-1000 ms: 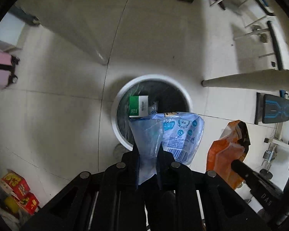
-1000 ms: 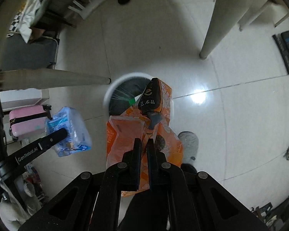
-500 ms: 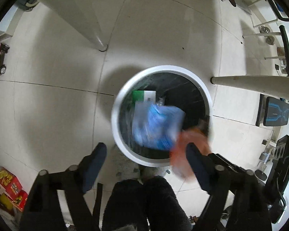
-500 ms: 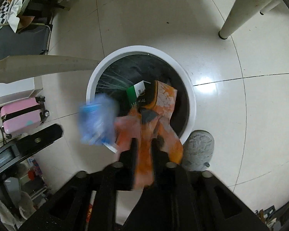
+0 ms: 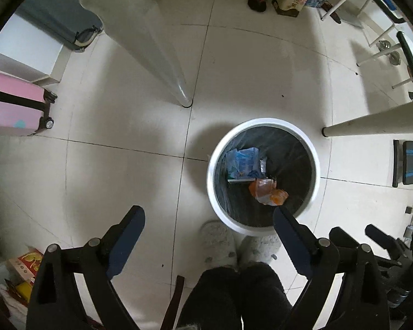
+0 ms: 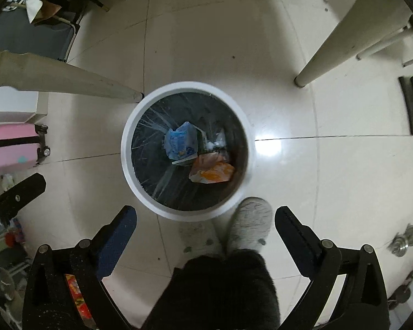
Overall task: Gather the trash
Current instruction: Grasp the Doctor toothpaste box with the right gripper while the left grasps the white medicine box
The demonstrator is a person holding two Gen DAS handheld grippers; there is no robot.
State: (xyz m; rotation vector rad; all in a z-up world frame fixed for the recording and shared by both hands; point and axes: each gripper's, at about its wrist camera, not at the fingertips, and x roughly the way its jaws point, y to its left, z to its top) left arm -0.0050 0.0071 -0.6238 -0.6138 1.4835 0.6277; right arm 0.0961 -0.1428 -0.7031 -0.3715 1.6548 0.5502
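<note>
Both grippers point straight down over the white round bin [image 6: 185, 151], which sits at the centre of the right wrist view and right of centre in the left wrist view, so that anything let go falls inside. The blue wrapper [image 6: 179, 140] and the orange snack bag [image 6: 210, 172] lie side by side on the black liner at the bottom. The left gripper [image 5: 208, 220] has its jaws opening, nearly full wide, nothing between them; the right gripper [image 6: 205, 218] likewise, jaws opening wide and empty. A second ago each was clamped on its piece, blue on the left, orange on the right, above the rim; both pieces have since dropped in.
</note>
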